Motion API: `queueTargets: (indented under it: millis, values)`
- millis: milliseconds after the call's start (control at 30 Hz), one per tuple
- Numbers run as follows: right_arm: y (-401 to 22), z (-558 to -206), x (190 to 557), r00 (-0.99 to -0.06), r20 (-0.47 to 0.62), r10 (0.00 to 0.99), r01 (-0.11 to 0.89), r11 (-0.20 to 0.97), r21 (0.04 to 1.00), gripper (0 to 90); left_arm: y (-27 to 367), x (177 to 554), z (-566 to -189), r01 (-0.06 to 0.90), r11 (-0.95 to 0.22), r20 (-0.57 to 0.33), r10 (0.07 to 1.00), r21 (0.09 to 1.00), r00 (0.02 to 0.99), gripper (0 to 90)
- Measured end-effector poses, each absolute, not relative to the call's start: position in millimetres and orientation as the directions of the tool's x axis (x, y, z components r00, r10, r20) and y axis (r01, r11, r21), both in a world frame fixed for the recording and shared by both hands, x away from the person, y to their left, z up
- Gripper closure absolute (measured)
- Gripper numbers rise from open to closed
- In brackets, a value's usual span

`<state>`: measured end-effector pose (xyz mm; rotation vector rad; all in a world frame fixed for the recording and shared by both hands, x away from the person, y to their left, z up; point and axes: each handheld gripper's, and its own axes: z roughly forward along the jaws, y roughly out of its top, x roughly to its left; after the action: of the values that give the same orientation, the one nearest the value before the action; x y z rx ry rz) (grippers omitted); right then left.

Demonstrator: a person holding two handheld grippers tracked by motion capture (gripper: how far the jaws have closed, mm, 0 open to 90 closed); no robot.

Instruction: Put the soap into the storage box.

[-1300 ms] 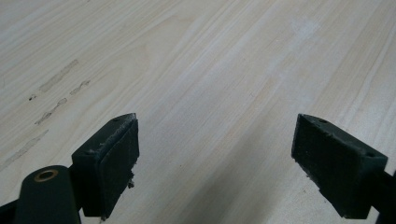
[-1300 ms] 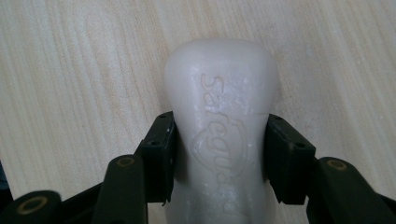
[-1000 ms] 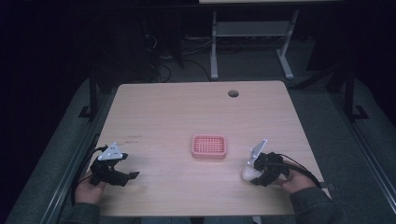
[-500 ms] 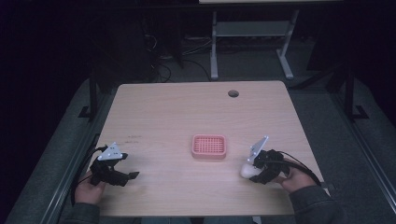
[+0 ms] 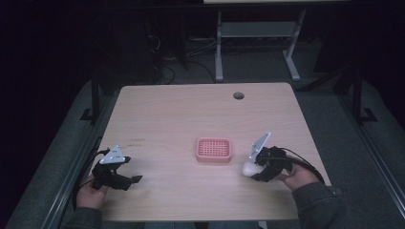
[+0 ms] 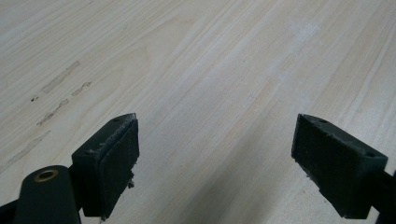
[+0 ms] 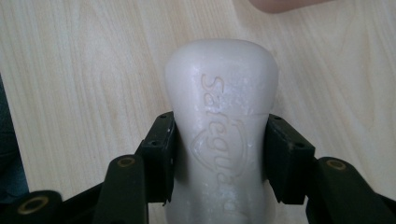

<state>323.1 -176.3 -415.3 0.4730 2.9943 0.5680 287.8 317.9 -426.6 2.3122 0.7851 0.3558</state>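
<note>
1. The right claw (image 7: 219, 154) is clenched on a white soap bar (image 7: 222, 126), one pad on each long side. The embossed face of the bar is turned toward the right gripper's camera.

2. In the high view the soap (image 5: 249, 168) sits at the tip of the right claw (image 5: 255, 169), low over the surface (image 5: 167, 114) and just right of the pink dish (image 5: 214, 150), apart from it.

3. Against the frame a second ago, the right hand has shifted only slightly, a touch toward the dish. The soap has come along in the grip, and the jaws stand as they did.

4. What this suggests: the bar is secured and a short carry into the dish looks like the step in hand (the dish appears empty, its slotted floor bare).

5. The left claw (image 6: 224, 158) is released, its jaws wide apart with nothing between them but bare wood and a few faint scuff marks (image 6: 56, 102).

6. In the high view the left claw (image 5: 136, 180) rests near the front left of the surface, well apart from the dish. It matches both earlier frames, so it seems to take no part for now.

7. The dish has not moved either.

8. The bar looks slick, so a tilt during the carry could let it slip.
</note>
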Motion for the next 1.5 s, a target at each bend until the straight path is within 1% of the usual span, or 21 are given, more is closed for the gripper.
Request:
queueTargets:
  millis: [433,900,1500]
  values:
    - [-164,-405,341,-0.958,0.014,0.286,0.27,0.886,0.377,49.2,318,288,-426,0.443,-0.6,0.04,0.621,0.666,0.782,14.9]
    - [-150,-396,359,-0.964,0.018,0.265,0.253,0.895,0.367,49.2,319,287,-426,0.445,-0.591,0.035,0.627,0.673,0.779,14.9]
    - [-140,-400,373,-0.964,0.041,0.261,0.257,0.892,0.373,49.2,320,288,-425,0.445,-0.59,0.035,0.627,0.674,0.778,14.9]
